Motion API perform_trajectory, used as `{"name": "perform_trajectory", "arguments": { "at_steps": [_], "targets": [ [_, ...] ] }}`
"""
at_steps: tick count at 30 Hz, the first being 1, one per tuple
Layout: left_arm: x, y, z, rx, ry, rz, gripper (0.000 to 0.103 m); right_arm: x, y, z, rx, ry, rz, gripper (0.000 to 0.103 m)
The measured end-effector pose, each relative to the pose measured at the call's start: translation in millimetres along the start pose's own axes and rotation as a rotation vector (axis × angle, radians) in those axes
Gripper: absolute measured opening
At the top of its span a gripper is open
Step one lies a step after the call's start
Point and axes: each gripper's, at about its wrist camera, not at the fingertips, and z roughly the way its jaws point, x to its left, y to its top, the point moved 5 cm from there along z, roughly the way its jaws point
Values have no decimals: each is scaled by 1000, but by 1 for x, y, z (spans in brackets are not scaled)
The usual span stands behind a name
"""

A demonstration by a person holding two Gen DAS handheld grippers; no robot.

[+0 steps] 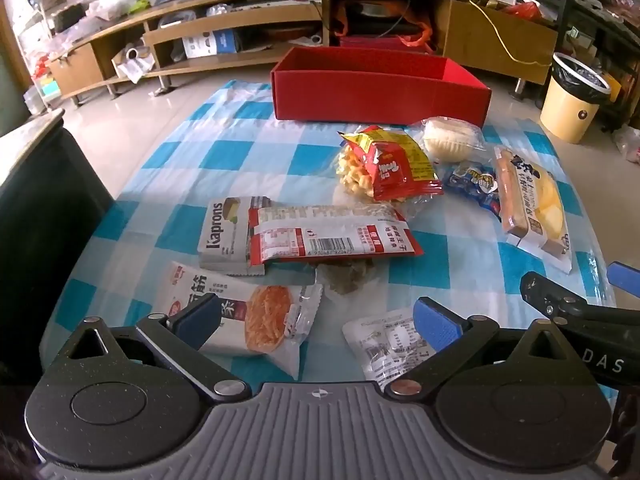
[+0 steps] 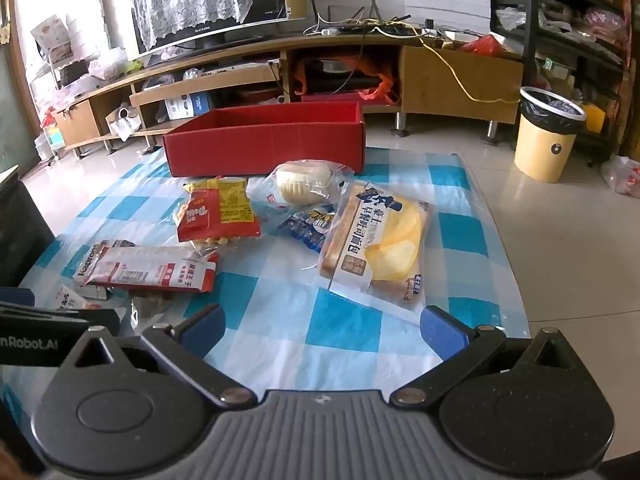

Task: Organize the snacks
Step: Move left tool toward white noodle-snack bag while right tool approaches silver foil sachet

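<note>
While unpacked, snacks [image 1: 336,236] beside red box [image 1: 376,98]

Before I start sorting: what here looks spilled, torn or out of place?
No spill or tear shows. The snacks lie loose on the checked cloth, some overlapping: the red-white packet lies across the Kaprons pack.

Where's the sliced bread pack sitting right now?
In the right wrist view the sliced bread pack lies right of centre on the checked cloth, beside the blue wrapper and nearer than the red box.
</note>
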Motion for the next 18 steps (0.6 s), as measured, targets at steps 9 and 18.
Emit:
{"name": "perform_trajectory", "arguments": {
  "at_steps": [9,18],
  "targets": [
    [-1,0,-1,1,0,1,103,2,0,2,6,4,-5,103],
    [0,-1,-1,2,2,1,103,3,-1,4,15,6,-8,103]
  ]
}}
